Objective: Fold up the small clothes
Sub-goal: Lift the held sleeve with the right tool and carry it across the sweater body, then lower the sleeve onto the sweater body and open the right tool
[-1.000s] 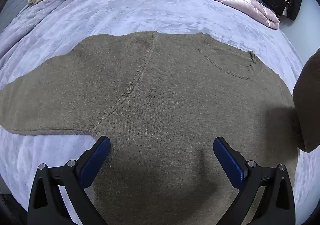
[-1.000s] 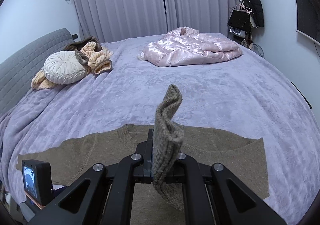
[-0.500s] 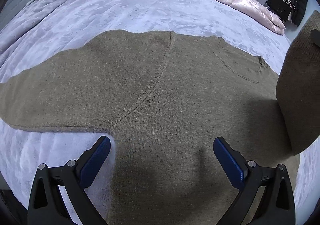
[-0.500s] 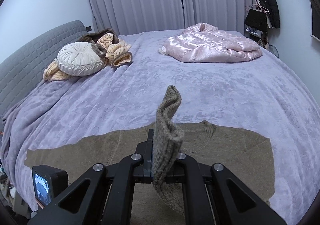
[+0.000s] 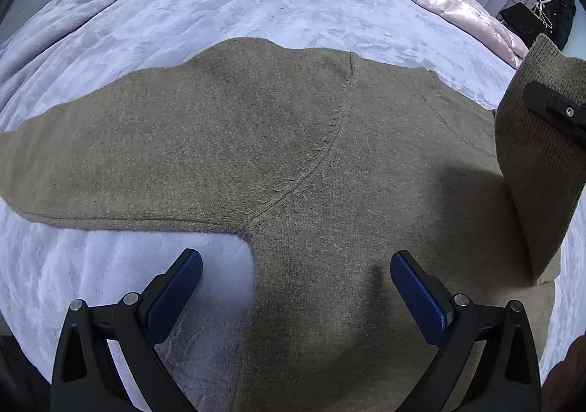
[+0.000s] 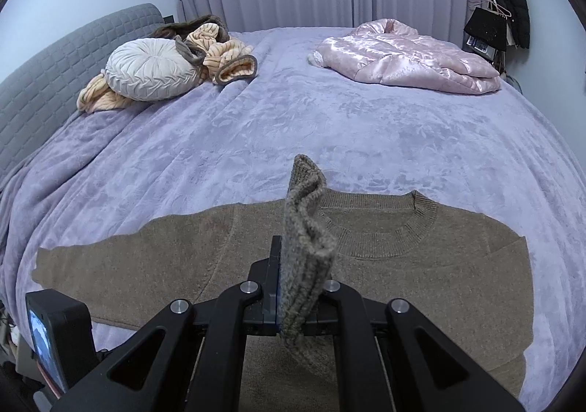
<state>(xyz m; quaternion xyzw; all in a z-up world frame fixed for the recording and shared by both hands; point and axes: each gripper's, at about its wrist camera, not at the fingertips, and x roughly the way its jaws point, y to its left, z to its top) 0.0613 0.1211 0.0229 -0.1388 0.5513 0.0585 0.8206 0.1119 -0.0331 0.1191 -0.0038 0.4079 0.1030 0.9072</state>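
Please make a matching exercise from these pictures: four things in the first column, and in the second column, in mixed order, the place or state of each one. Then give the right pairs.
Things
1. brown sweater
2. pink jacket
3. round cushion
4. sleeve cuff

Place or state
A. pinched in the right gripper, lifted off the bed
B. far right part of the bed, crumpled
C. spread flat on the purple blanket, near the camera
D. far left of the bed, by the grey headboard

Pairs: 1-C, 2-B, 3-D, 4-A
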